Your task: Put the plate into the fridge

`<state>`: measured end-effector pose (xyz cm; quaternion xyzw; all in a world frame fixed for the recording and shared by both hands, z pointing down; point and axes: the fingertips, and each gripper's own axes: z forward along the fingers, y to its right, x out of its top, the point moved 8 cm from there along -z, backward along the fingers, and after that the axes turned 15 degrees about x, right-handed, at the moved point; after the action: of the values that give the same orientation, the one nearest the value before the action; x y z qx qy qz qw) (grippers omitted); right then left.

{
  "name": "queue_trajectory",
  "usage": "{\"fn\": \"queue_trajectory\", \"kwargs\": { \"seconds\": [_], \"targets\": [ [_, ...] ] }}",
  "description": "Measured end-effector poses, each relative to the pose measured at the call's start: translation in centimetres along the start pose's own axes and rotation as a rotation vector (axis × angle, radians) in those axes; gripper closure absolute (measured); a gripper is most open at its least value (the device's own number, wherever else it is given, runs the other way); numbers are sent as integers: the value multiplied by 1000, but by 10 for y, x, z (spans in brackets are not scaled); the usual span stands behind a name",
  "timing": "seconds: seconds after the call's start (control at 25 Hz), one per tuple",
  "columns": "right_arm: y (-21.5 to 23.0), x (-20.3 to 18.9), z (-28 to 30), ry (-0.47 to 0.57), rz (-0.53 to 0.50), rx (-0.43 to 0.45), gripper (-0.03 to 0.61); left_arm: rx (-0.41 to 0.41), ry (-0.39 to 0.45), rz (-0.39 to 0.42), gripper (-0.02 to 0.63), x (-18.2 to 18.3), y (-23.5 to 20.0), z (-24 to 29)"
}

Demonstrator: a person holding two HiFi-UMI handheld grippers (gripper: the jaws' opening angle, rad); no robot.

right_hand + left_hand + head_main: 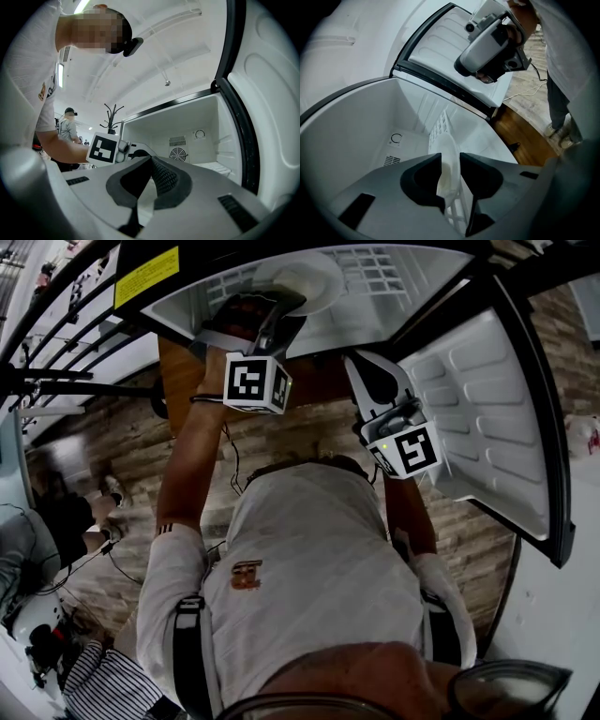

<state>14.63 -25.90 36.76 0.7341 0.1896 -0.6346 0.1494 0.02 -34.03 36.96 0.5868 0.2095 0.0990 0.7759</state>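
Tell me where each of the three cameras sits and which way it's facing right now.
Head view: on the head, looking steeply down at the open fridge; shows torso, both forearms.
Left gripper view: on the left gripper, whose jaws are opening with the plate between them, looking into the fridge; shows a trouser leg.
Right gripper view: on the right gripper, jaws together, looking into the fridge; shows a forearm.
Shared: each gripper view sees the other gripper.

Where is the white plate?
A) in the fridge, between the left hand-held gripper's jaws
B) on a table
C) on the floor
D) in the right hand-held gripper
A: the plate stands edge-on inside the fridge, between the opening jaws of the left hand-held gripper.
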Motion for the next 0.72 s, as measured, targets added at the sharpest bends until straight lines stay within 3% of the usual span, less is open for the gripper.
{"fn": "queue_trajectory", "kwargs": {
  "seconds": [0.44,0.72],
  "targets": [
    [-2,-1,0,-6,4,-3,546,25,-7,3,443,4,6,-5],
    [1,3,5,-8,-14,2,546,116,51,-72,445,14,4,-18]
  ]
}}
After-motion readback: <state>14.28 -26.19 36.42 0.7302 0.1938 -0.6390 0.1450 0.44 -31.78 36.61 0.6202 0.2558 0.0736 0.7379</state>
